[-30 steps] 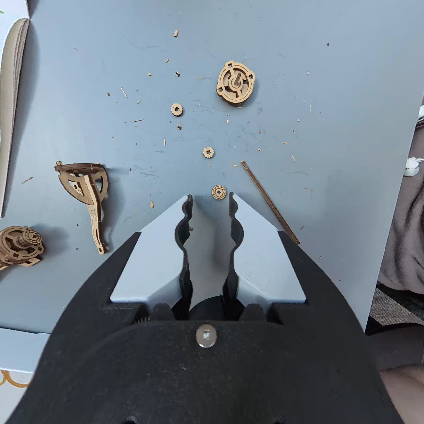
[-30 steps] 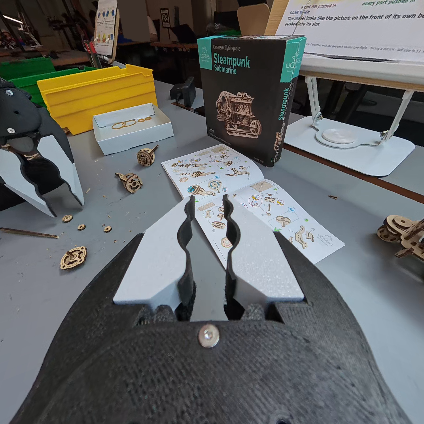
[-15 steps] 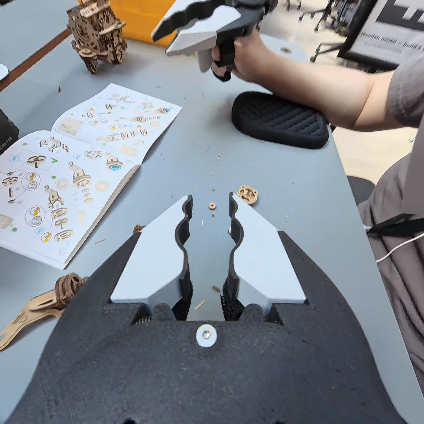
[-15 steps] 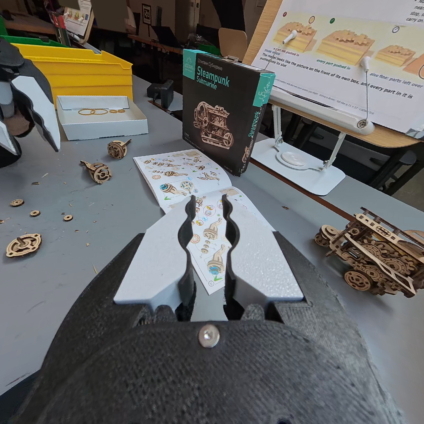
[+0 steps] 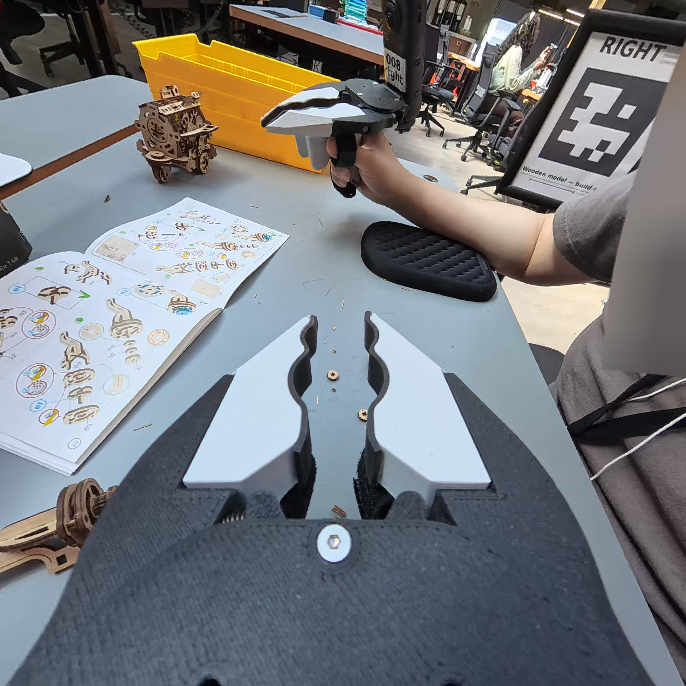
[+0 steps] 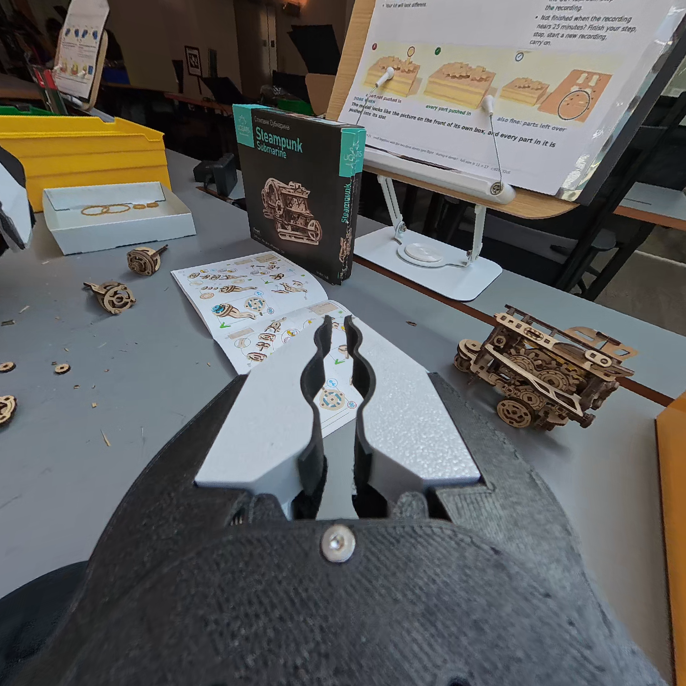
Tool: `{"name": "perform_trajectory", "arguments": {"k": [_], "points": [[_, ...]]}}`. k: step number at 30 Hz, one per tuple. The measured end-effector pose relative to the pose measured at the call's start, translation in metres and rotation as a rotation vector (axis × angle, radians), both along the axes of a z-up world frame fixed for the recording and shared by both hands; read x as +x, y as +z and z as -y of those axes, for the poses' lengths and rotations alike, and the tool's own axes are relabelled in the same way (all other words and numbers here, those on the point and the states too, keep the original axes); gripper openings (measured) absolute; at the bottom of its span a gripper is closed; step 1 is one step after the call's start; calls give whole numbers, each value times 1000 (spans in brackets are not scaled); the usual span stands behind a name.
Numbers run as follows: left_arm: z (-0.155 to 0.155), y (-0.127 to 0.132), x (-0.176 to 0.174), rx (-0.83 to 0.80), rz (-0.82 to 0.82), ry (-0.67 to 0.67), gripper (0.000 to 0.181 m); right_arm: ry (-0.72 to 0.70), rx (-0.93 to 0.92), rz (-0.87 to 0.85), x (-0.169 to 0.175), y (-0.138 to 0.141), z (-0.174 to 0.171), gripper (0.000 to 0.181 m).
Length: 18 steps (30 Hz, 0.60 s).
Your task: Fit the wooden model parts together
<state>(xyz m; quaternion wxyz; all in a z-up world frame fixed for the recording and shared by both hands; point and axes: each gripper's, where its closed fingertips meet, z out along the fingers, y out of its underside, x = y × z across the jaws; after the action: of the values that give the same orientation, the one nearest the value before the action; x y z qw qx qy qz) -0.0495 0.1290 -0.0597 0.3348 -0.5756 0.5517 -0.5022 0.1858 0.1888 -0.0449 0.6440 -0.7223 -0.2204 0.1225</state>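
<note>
My left gripper is open and empty, low over the grey table. Two small wooden washers lie on the table between its fingers. A wooden sub-assembly lies at its lower left. My right gripper hangs above the open instruction booklet, its jaws narrowed to a thin gap with nothing between them. It also shows in the left wrist view, held up in a hand. Two round wooden sub-assemblies lie left of the booklet. More washers lie nearer.
A built wooden vehicle model stands right of the booklet. The dark model box stands behind it. A white tray, a yellow bin and a document stand are at the back. A black wrist pad lies under the forearm. One gripper's finger ends stand about 25 cm off the other's. The built wooden vehicle model lies around 15 cm away from my right fingertips. My left wrist view looks at it from another angle.
My left gripper has tilted up from looking down at the parts to looking across the table. My right gripper's jaws have narrowed, and it has moved right, nearer the booklet.
</note>
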Motion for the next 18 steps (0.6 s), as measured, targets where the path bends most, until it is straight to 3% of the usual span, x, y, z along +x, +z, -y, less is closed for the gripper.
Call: {"name": "perform_trajectory", "arguments": {"k": [7, 18], "points": [[-1, 4, -1, 25, 22, 3, 16, 34, -2, 175, -6, -11, 4, 0], [-3, 7, -3, 38, 37, 19, 12, 88, -9, 78, -7, -7, 8, 0]]}}
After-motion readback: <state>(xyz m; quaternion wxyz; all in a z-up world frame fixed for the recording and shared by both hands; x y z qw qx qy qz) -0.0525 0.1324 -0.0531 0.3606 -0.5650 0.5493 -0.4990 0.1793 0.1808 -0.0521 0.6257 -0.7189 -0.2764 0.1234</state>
